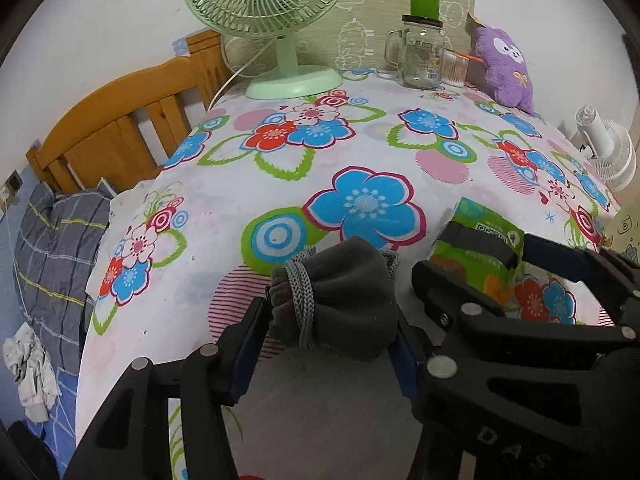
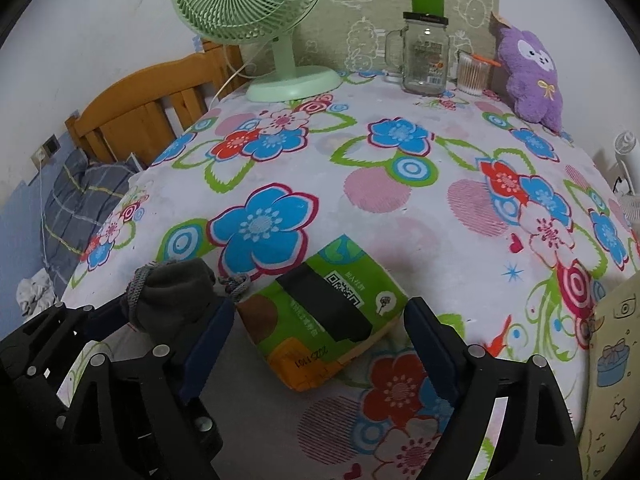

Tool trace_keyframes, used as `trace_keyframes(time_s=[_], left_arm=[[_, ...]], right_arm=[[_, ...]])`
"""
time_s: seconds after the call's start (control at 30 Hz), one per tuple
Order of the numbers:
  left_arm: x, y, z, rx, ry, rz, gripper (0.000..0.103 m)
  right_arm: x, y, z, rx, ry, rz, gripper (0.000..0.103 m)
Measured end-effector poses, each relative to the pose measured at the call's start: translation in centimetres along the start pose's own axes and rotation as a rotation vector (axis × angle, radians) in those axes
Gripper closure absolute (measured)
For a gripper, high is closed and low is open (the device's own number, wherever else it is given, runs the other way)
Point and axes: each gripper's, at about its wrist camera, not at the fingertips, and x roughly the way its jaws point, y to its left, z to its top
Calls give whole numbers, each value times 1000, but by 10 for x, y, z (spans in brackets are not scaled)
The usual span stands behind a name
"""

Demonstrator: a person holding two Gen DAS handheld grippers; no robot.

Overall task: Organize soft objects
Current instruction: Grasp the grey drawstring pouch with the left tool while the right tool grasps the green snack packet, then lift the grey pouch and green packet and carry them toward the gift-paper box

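My left gripper is shut on a dark grey pouch with a grey braided cord, held just above the flowered tablecloth near its front edge. The pouch also shows in the right wrist view, with the left gripper around it. A green and orange tissue pack lies on the cloth to the pouch's right. My right gripper is open with its fingers on either side of the pack, not touching it. It also shows in the left wrist view, over the pack. A purple plush toy leans at the back right.
A green desk fan stands at the back left. A glass mug jar and a cup of cotton swabs stand at the back. A wooden bed frame and a plaid pillow are to the left. A white fan is at the right.
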Motion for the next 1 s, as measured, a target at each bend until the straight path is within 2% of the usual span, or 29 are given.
trace_keyframes(time_s=[0.17,0.4,0.5,1.0], left_arm=[[-1,1,-1,-2,-3,-1,44],[-5,-2,-3,4,-11,10,44],[-6,-3,-3,-14,0,-33,44],[-38,-28,3,1,-77,-58,44]], right_arm=[[6,3,0,9,8,-17,14],[6,3,-1,6,20,-28,24],[3,1,-3,12,16,-20,25],[-39,-17,-4,44,-64,-37,24]])
